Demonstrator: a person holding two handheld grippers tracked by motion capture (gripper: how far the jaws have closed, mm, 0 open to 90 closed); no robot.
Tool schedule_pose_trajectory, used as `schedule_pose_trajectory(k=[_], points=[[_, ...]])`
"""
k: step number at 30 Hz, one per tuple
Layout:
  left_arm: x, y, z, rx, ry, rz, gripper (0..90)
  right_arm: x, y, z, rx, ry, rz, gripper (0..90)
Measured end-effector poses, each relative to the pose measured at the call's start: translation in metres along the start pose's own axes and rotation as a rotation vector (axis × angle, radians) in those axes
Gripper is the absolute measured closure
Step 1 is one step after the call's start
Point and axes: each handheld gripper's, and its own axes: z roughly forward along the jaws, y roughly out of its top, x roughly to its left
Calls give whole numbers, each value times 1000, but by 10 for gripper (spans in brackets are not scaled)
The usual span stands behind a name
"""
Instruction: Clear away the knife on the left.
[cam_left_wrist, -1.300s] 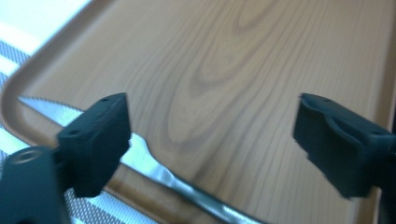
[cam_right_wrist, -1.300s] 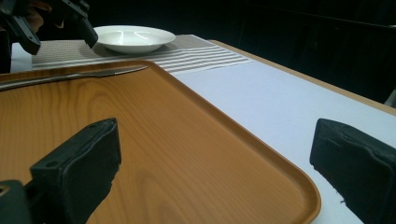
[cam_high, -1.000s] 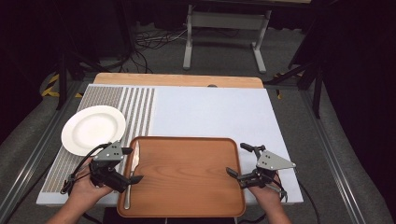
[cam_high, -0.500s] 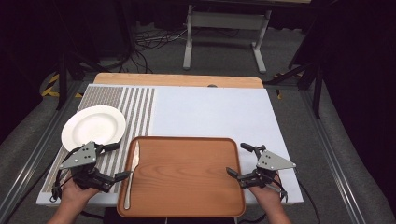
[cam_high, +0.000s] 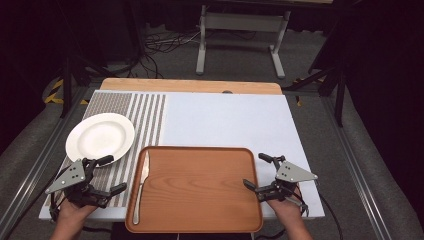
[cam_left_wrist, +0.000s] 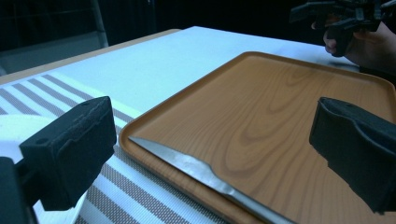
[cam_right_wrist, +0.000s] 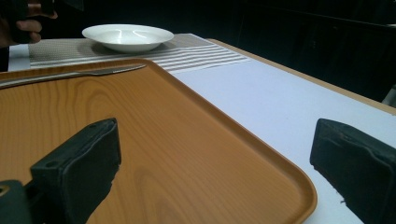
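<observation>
A second ago the left tongs (cam_high: 111, 174) were over the knife (cam_high: 140, 186) at the tray's (cam_high: 200, 190) left edge; half a second ago they had drawn off to the left of the tray, and now they sit left of the tray over the striped mat (cam_high: 132, 120), just below the plate (cam_high: 100, 137), with the knife lying along the tray's left side, inside the rim, blade pointing away from the person. The right tongs (cam_high: 257, 172) have stayed at the tray's right edge throughout. The left tongs stand wide open and hold nothing; in the left gripper view the knife (cam_left_wrist: 205, 175) and tray rim (cam_left_wrist: 154, 100) show between the spread jaws, untouched. The right tongs are also wide open and empty; one jaw hangs over the tray's right rim, the other over the white cloth (cam_high: 230, 120) right of the tray; whether it touches the rim I cannot tell. Count: one tray, one knife, one plate, one mat, two tongs, all on the one surface (cam_high: 190, 85).
</observation>
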Motion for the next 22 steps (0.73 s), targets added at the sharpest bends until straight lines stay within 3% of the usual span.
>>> schedule_pose_trajectory(k=[2, 3, 5, 13, 22], points=[[3, -9, -2, -10, 5, -12, 13, 0, 0, 0, 2, -1, 1, 28], [6, -15, -3, 28, 14, -20, 14, -1, -1, -1, 5, -5, 3, 28], [8, -17, -3, 38, 21, -25, 14, -2, -2, -1, 9, -11, 5, 28], [7, -17, 0, 34, 43, -55, 5, -3, -4, -1, 18, -16, 6, 28], [6, -14, 0, 48, 52, -46, 5, -3, -4, -2, 17, -20, 5, 28]])
